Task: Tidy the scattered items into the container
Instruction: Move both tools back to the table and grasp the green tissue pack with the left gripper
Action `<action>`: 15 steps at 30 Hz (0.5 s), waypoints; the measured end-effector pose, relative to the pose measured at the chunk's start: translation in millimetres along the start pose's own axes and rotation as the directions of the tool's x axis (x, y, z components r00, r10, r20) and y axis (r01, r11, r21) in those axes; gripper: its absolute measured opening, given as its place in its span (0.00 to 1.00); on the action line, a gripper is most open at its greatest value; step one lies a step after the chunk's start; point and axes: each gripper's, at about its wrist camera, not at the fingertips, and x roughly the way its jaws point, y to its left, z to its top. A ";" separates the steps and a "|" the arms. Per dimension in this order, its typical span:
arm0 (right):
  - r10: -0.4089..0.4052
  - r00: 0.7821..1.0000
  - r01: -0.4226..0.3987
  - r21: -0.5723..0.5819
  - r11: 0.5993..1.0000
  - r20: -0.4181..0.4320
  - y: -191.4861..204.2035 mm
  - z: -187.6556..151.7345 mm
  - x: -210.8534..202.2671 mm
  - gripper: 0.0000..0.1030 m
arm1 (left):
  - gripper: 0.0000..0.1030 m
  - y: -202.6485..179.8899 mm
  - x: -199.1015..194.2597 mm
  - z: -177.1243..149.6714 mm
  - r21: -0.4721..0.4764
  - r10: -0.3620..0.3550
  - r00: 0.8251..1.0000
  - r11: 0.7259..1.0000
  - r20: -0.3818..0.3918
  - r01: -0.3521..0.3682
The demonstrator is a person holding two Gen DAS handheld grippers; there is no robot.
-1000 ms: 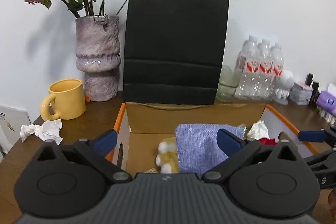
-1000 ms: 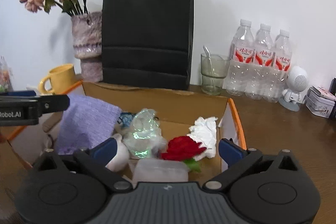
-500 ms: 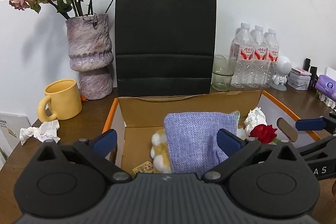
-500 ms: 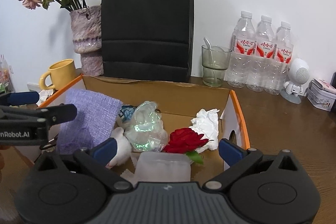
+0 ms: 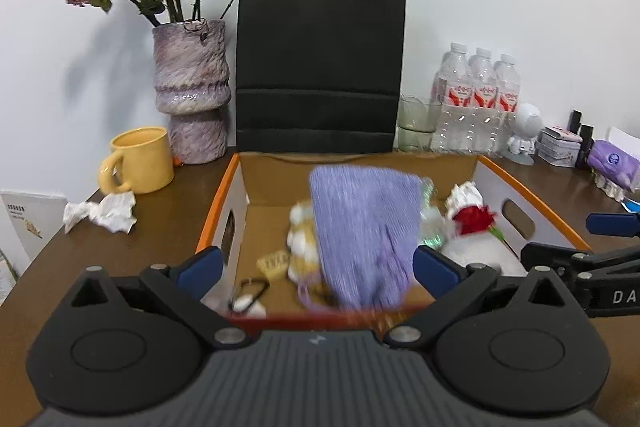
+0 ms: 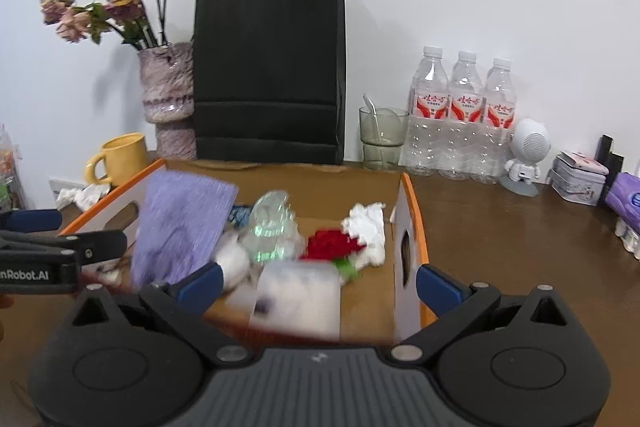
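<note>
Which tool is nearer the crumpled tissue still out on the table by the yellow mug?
Left. The left tool sits at the box's left end, the side where the crumpled tissue lies; the right tool is over the box's right end, farther away.

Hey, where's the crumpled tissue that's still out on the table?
In the left wrist view, the crumpled tissue lies left of the box, just in front of the yellow mug.

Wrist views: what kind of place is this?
Probably a home or office desk, not a lab bench: a wooden tabletop against a white wall, with a vase of dried roses, a yellow mug and shrink-wrapped water bottles.
</note>
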 end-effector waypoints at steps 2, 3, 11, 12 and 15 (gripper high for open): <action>-0.009 1.000 0.009 -0.003 1.000 0.005 -0.9 -11.6 -13.2 1.00 | 1.00 -3.4 -7.9 -10.5 -0.012 -0.013 1.000 1.000 -0.016 0.012; -0.010 1.000 0.010 -0.006 1.000 0.004 -1.0 -17.4 -19.0 1.00 | 1.00 -5.5 -10.4 -15.5 -0.015 -0.016 1.000 1.000 -0.025 0.016; -0.010 0.996 0.011 0.003 1.000 -0.083 -7.1 -55.6 -15.4 0.99 | 1.00 -28.9 7.6 -47.0 0.030 0.020 0.991 0.999 -0.130 -0.016; -0.005 0.995 0.006 0.004 1.000 -0.097 -7.0 -57.3 -11.5 0.99 | 1.00 -30.8 10.9 -49.1 0.032 0.021 0.990 0.999 -0.142 -0.017; 0.011 0.992 -0.010 0.004 1.000 -0.123 -6.3 -60.4 -4.6 0.99 | 0.98 -33.5 18.2 -52.4 0.024 0.006 0.986 1.000 -0.168 -0.002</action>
